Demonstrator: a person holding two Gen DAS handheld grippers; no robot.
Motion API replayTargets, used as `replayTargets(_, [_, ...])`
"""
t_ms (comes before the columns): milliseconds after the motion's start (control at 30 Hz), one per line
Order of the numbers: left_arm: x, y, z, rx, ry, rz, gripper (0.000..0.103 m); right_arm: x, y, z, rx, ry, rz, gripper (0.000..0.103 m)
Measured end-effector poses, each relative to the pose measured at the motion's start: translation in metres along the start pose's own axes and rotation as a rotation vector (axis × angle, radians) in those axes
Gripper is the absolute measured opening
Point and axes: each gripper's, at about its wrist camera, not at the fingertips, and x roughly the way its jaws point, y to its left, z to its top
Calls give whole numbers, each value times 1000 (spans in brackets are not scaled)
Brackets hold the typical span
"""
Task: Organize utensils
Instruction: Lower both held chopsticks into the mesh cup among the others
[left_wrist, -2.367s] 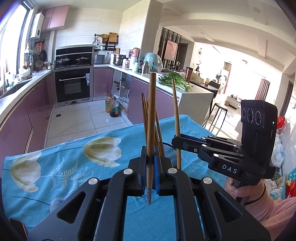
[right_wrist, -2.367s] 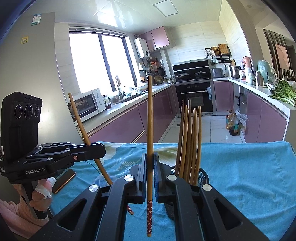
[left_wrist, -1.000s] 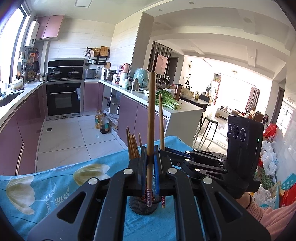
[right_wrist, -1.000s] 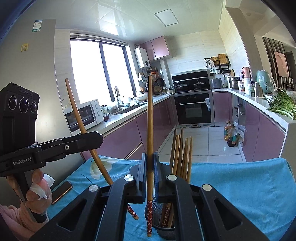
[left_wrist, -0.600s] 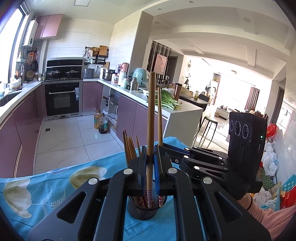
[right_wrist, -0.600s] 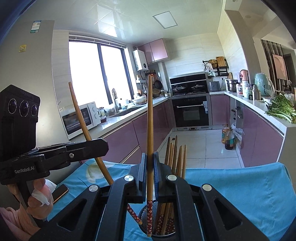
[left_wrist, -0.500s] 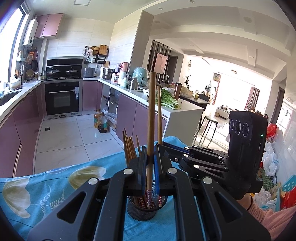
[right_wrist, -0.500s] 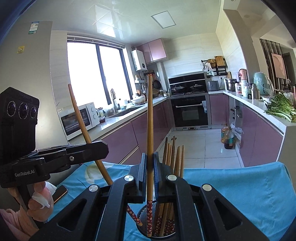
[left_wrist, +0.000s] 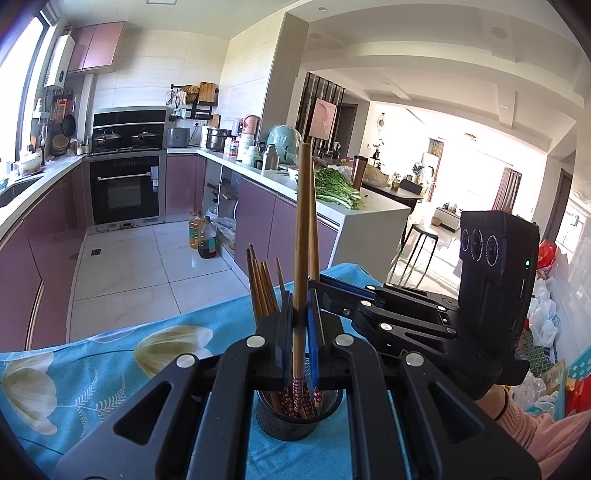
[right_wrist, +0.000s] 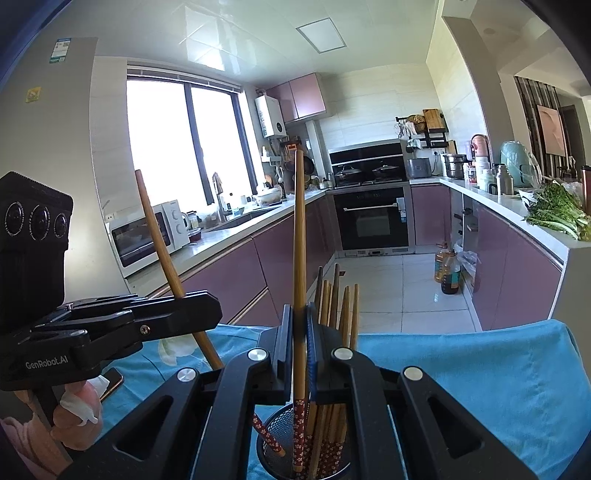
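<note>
While both jaws clamp chopsticks, tips dip into holder (right_wrist: 280, 424).

Chopsticks (left_wrist: 300, 236) upright — tips in holder (left_wrist: 291, 417)

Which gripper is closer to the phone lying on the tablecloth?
Left. The left gripper hangs almost over the phone at the table's left side; the right gripper sits further right, over the mesh cup of chopsticks.

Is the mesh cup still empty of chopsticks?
No, several chopsticks already stand in the mesh cup, seen in the right wrist view.
</note>
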Motion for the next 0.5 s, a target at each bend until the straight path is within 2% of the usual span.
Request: replayTargets(500, [10,-7,10,12,24,23,8,7,-1,-5,16,25,-10,6])
